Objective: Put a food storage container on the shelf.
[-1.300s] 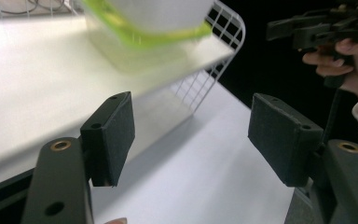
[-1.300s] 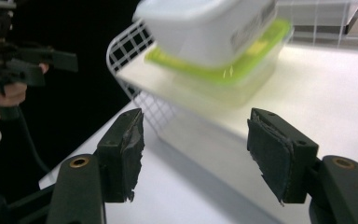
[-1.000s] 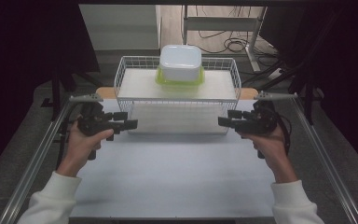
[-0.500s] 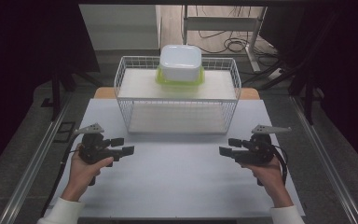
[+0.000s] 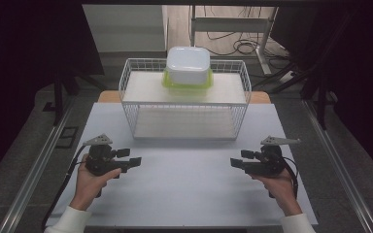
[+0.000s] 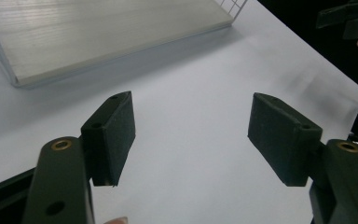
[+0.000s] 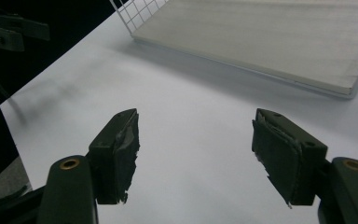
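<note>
Standing well beyond both gaping, empty claws, left (image 5: 132, 161) and right (image 5: 235, 162), the wire basket (image 5: 184, 114) holds a container (image 5: 188, 65).

a wire rack (image 5: 184, 104) stands at the far middle of the surface (image 5: 184, 184). on its upper shelf, toward the back, sits a lidded container (image 5: 188, 65). before the rack, the left gripper (image 5: 128, 161) lies near the surface's left side and the right gripper (image 5: 238, 160) near its right, well apart, pointing inward.
</note>
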Motion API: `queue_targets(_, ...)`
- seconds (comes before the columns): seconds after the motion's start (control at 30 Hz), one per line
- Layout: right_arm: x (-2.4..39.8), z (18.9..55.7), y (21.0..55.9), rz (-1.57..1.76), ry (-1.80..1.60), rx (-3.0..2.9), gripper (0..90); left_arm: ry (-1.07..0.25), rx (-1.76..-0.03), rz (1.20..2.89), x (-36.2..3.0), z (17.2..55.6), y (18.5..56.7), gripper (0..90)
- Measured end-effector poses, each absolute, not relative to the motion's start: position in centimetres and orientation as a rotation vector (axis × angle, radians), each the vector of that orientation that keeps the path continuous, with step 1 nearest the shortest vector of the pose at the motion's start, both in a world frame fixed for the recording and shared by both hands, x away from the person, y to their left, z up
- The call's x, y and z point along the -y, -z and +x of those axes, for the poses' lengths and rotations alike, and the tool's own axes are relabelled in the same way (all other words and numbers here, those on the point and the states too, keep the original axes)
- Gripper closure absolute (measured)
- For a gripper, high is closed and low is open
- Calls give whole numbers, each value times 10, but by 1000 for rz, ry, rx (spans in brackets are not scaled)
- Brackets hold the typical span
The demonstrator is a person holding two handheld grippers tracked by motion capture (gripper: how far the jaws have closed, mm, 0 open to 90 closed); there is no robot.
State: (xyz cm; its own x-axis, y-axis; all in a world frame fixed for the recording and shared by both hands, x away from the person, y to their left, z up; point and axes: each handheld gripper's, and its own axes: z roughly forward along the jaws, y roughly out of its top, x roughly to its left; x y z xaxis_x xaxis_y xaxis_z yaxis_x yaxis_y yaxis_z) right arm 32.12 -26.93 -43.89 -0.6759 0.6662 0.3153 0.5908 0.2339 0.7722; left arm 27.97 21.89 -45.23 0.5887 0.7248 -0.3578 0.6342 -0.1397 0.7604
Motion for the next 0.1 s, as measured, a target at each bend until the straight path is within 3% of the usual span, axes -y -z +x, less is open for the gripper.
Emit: queue_targets(0.1, 269, 321, 439, 1220, -1426, -2389, 282, -122, -1107, 1851, -219, 281, 453, 306)
